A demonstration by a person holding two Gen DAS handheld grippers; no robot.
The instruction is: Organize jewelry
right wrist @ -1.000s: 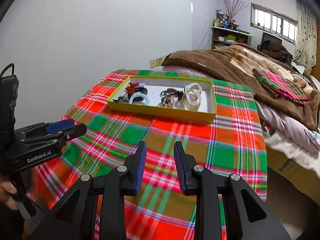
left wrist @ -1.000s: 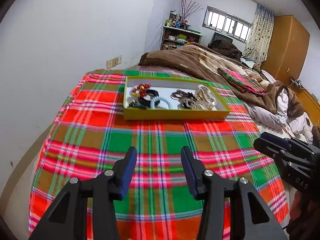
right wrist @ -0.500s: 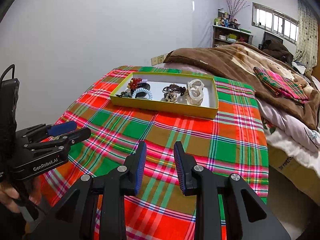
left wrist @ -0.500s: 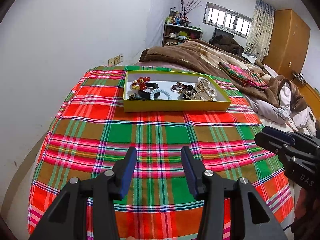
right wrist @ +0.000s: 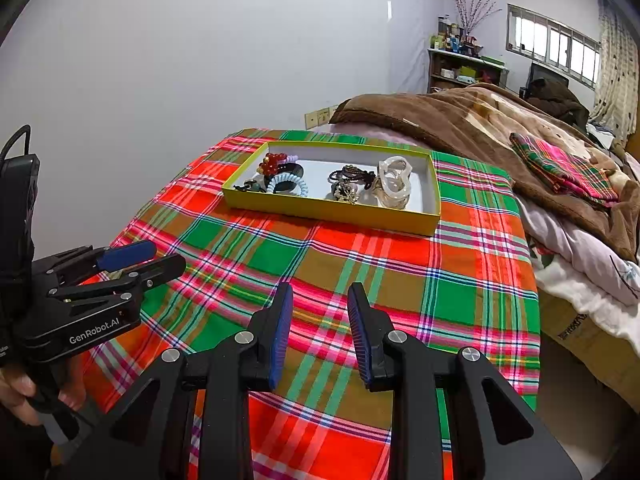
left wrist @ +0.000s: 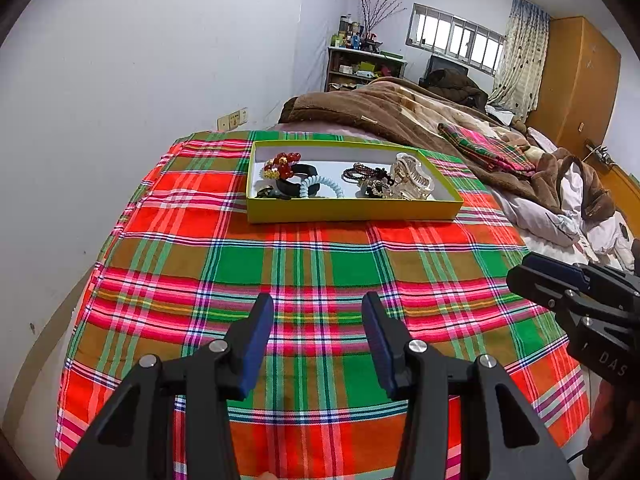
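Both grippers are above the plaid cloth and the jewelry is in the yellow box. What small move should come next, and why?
Probably move one gripper forward, likely the right gripper, toward the yellow box. Both it and the left gripper are open and empty, apart from the box, while the clear hair claw lies at the box's right end, all jewelry mixed together.

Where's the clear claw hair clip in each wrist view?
Left wrist: clear claw hair clip lies at the right end of the yellow tray, just above centre frame.
Right wrist: clip again at the tray's right end, centre-right.
Shared landmark: light blue coil hair tie, left half of tray.
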